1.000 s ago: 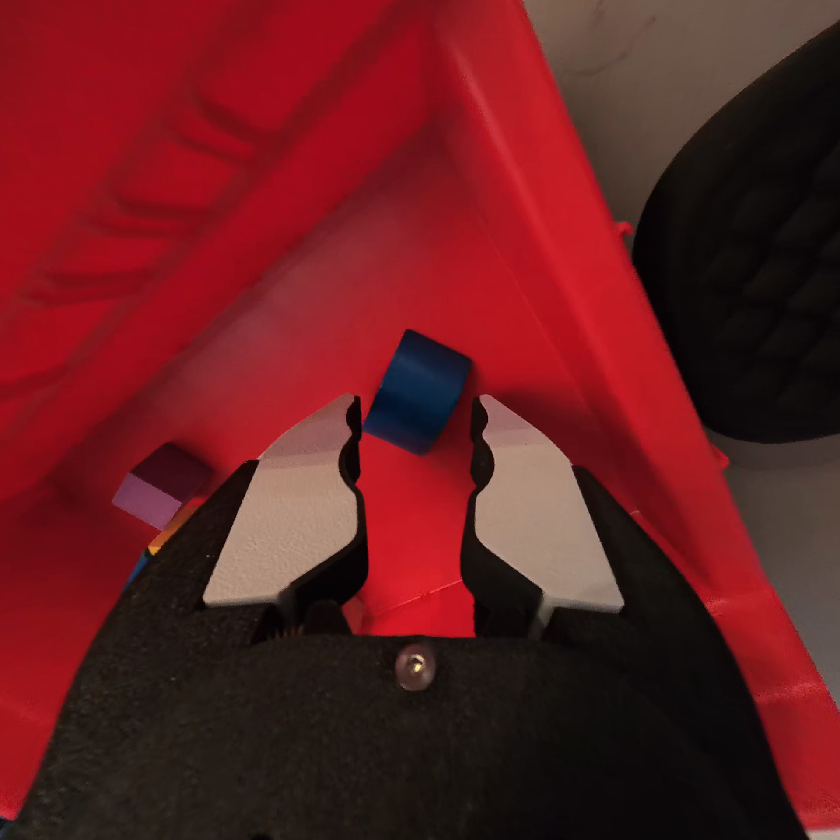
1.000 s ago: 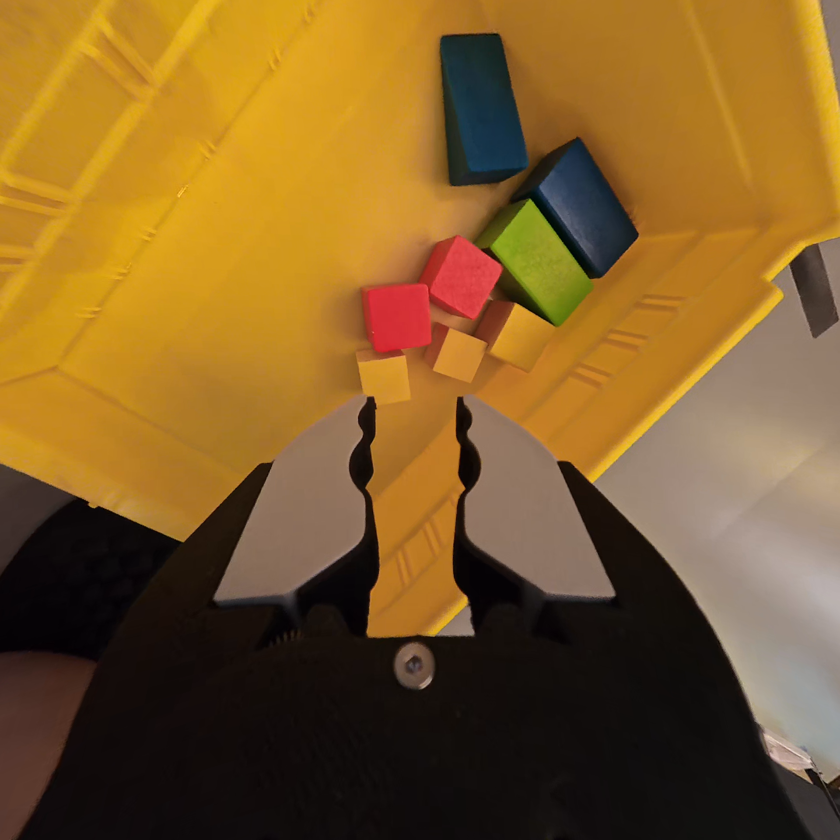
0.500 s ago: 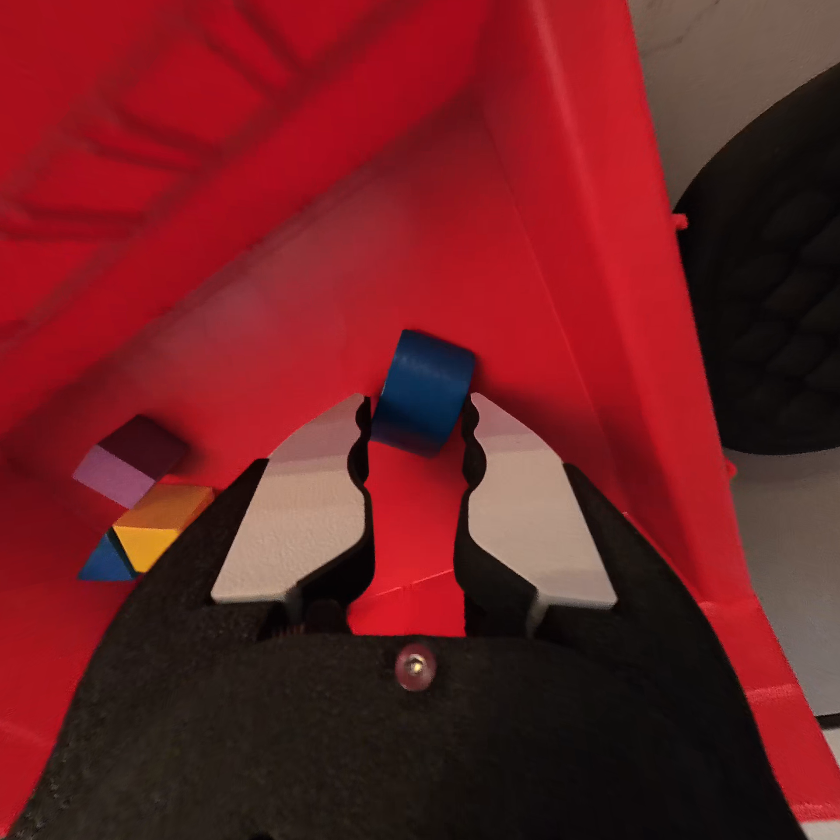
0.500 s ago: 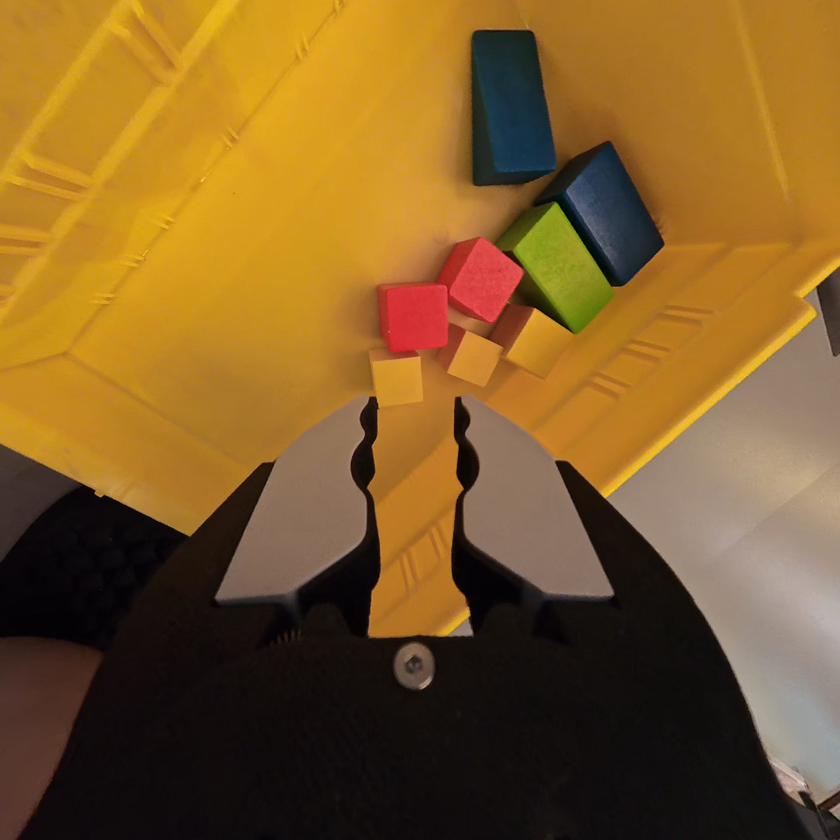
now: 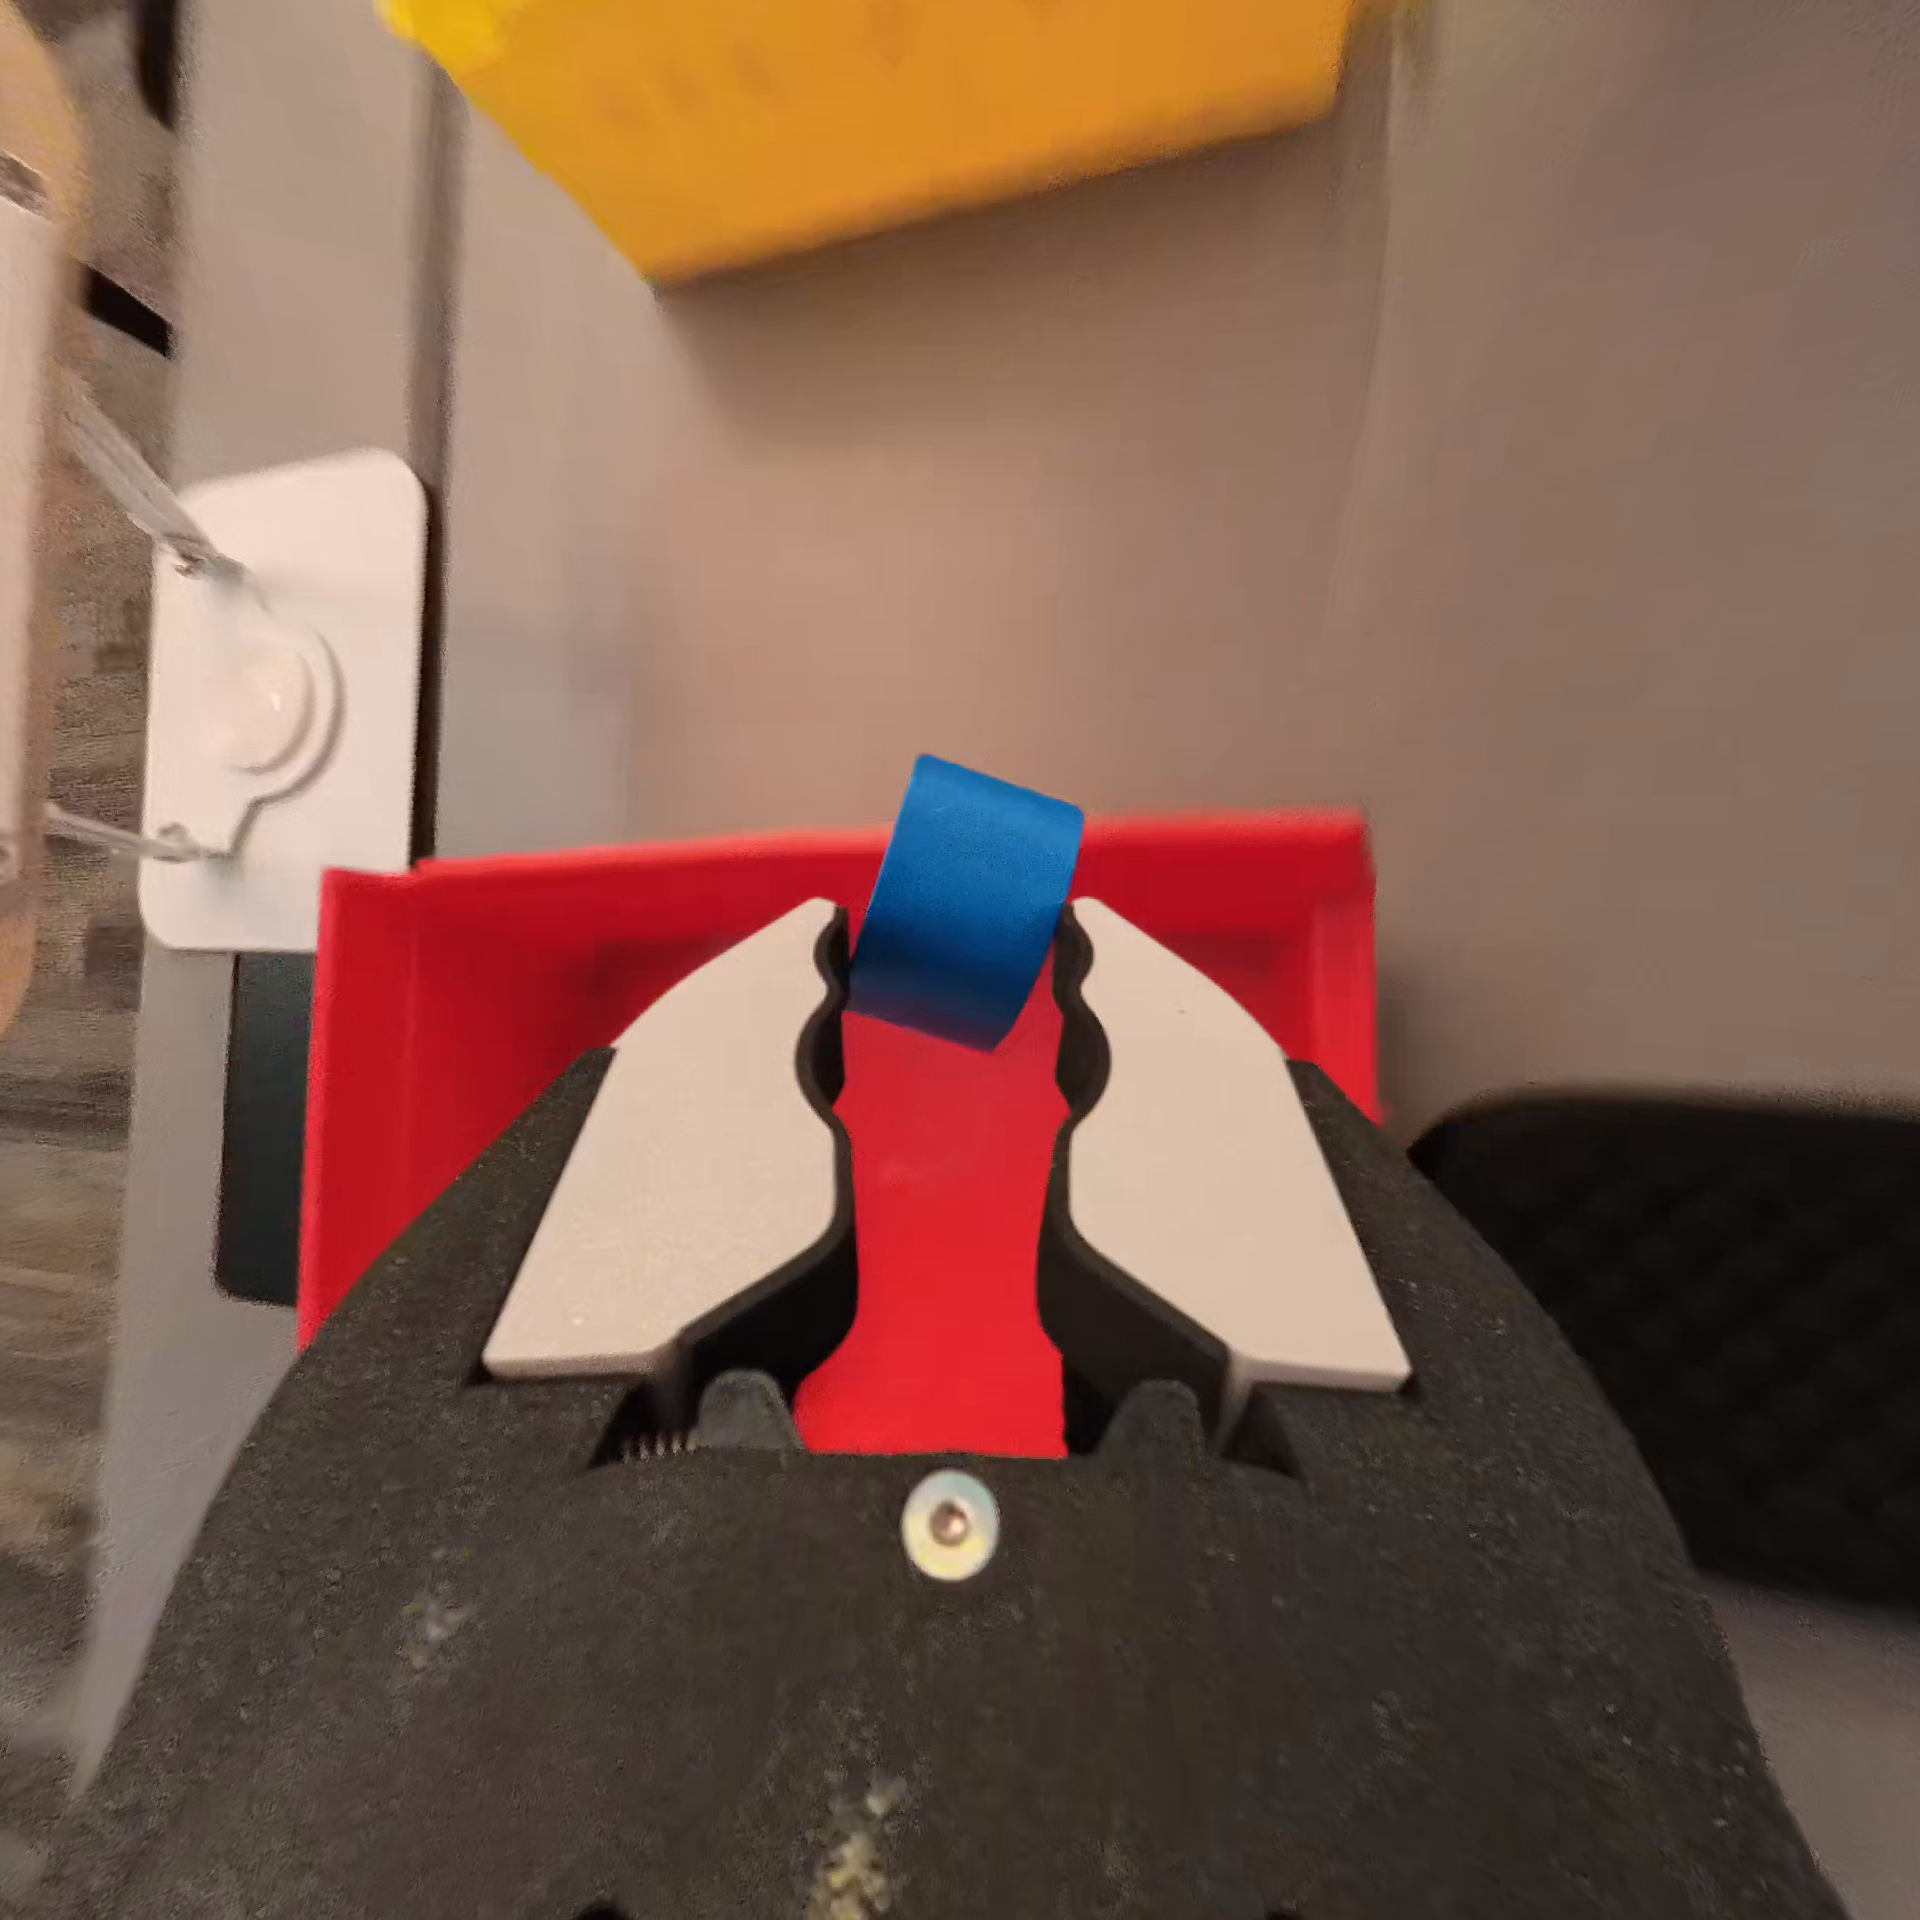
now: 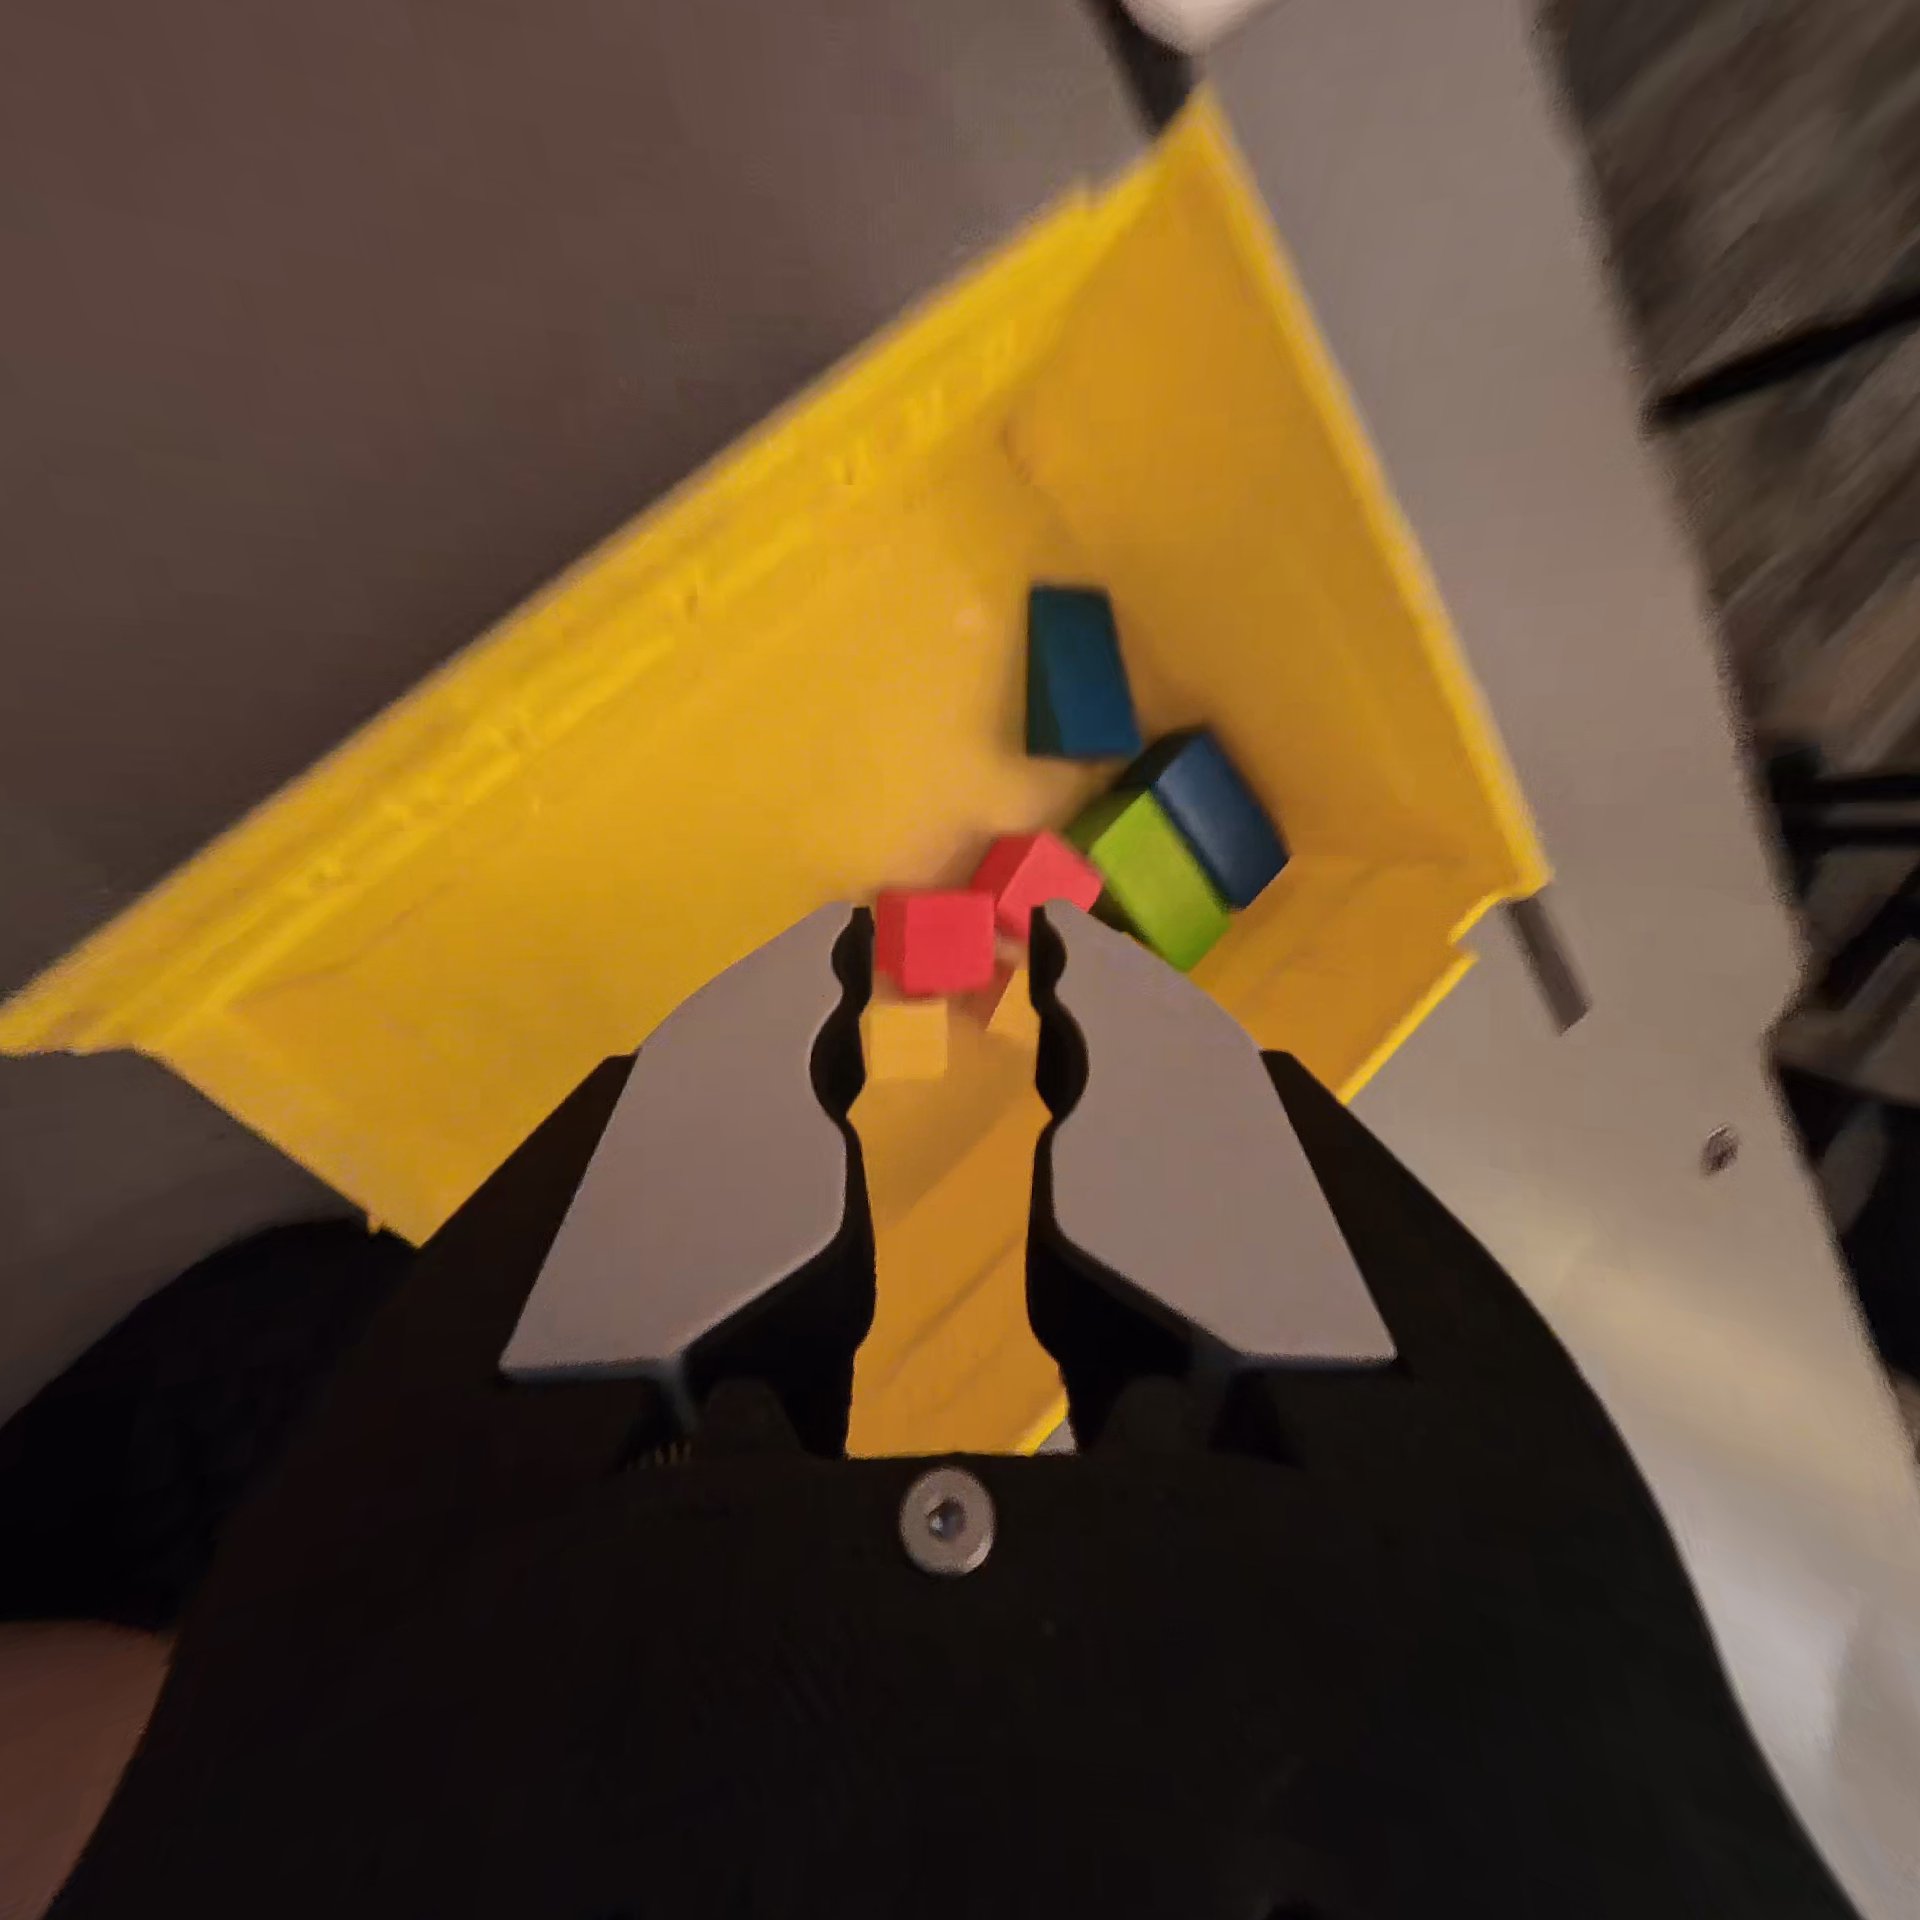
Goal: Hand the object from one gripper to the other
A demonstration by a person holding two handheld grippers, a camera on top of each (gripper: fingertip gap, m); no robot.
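Left wrist view only: blue cylinder

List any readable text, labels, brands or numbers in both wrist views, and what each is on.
None to list.
Blue cylinder block, red bin, yellow bin and the blocks in it: plain coloured surfaces, no print visible.
White wall plate: no marking visible, blurred.
Left gripper and right gripper: no visible print on the grey jaws or the black bodies.

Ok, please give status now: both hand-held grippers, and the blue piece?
Left hand-held gripper shut on blue cylinder, above red bin. Right hand-held gripper open, empty, over yellow bin. Nothing between seen.
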